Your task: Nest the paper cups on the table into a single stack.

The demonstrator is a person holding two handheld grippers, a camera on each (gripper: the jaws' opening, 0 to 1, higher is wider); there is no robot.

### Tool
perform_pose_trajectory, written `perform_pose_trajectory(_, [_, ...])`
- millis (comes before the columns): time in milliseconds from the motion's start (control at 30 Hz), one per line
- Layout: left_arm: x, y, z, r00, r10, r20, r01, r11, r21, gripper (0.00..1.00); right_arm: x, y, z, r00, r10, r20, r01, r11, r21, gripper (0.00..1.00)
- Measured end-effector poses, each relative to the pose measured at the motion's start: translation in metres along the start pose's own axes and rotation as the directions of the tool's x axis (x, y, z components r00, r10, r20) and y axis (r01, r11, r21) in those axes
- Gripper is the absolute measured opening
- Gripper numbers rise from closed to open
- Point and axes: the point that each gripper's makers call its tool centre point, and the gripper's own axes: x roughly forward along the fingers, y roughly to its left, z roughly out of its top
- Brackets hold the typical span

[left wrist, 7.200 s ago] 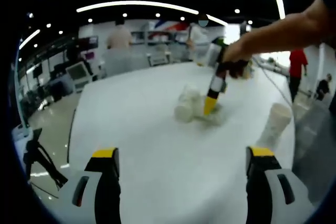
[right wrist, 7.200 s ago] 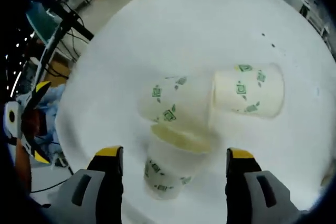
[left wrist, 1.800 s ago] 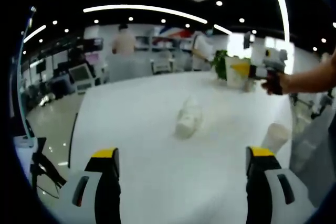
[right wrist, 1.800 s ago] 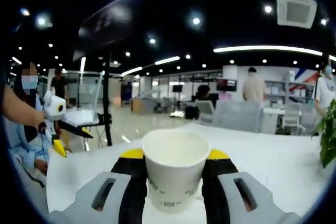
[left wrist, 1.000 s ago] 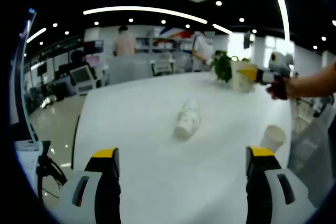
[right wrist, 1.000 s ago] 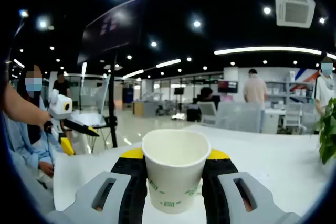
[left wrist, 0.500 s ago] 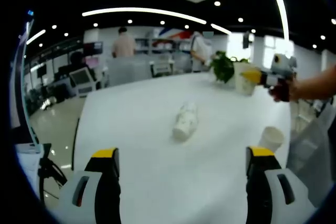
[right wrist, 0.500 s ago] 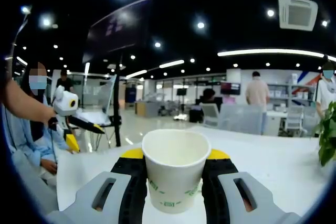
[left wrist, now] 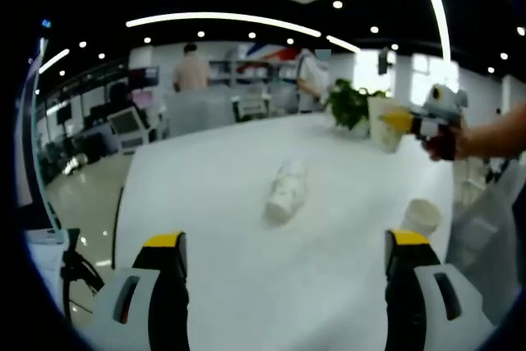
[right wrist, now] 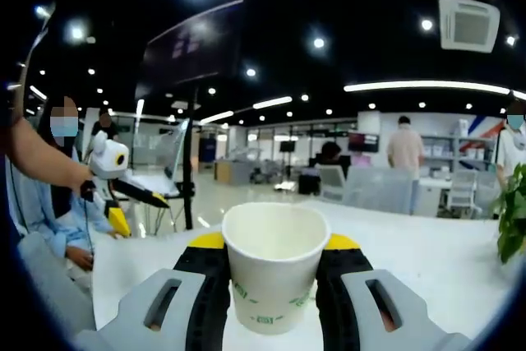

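Two paper cups (left wrist: 283, 191), white with green marks, lie on their side, one inside the other, at the middle of the white table (left wrist: 205, 228). A single cup (left wrist: 422, 217) stands upright near the table's right edge. My left gripper (left wrist: 286, 240) is open and holds nothing, well short of the lying cups. My right gripper (right wrist: 275, 244) is shut on another paper cup (right wrist: 275, 273), upright with its mouth up. In the left gripper view, that right gripper (left wrist: 411, 121) hangs in the air at the far right, above the table, with its cup (left wrist: 380, 121). The left gripper (right wrist: 119, 178) shows at the left of the right gripper view.
A potted plant (left wrist: 349, 104) stands at the table's far edge, near the right gripper. Beyond the table are desks, chairs and standing people (left wrist: 191, 71). A seated person (right wrist: 57, 211) is at the left of the right gripper view.
Since the earliest frames my right gripper has taken one cup from the cluster and lifted it. Over the last second only small camera drift shows; the cup stays held.
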Motion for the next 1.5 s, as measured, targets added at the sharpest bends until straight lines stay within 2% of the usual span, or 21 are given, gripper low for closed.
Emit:
perform_pose_trajectory(433, [-0.001,-0.011,0.004,1.000,-0.005,-0.003,0.005,1.000,0.017,0.99,-0.011,0.007,0.000,1.000,0.011,0.010,-0.011,1.000,-0.002,0.37])
perform_pose_trajectory(700, [0.000,-0.020,0.005,1.000,-0.007,0.002,0.007,1.000,0.016,0.99,-0.020,0.017,-0.006,1.000,0.031,0.002,-0.031,1.000,0.000,0.37])
perform_pose_trajectory(1100, [0.006,-0.032,-0.002,1.000,-0.026,-0.012,0.026,1.000,0.012,0.99,-0.036,0.027,-0.006,0.999,0.049,0.001,-0.049,0.999,-0.013,0.37])
perform_pose_trajectory(1500, [0.002,-0.033,-0.003,1.000,-0.020,-0.011,0.021,1.000,0.011,0.99,-0.047,0.042,-0.005,0.997,0.076,0.005,-0.076,0.997,-0.020,0.37])
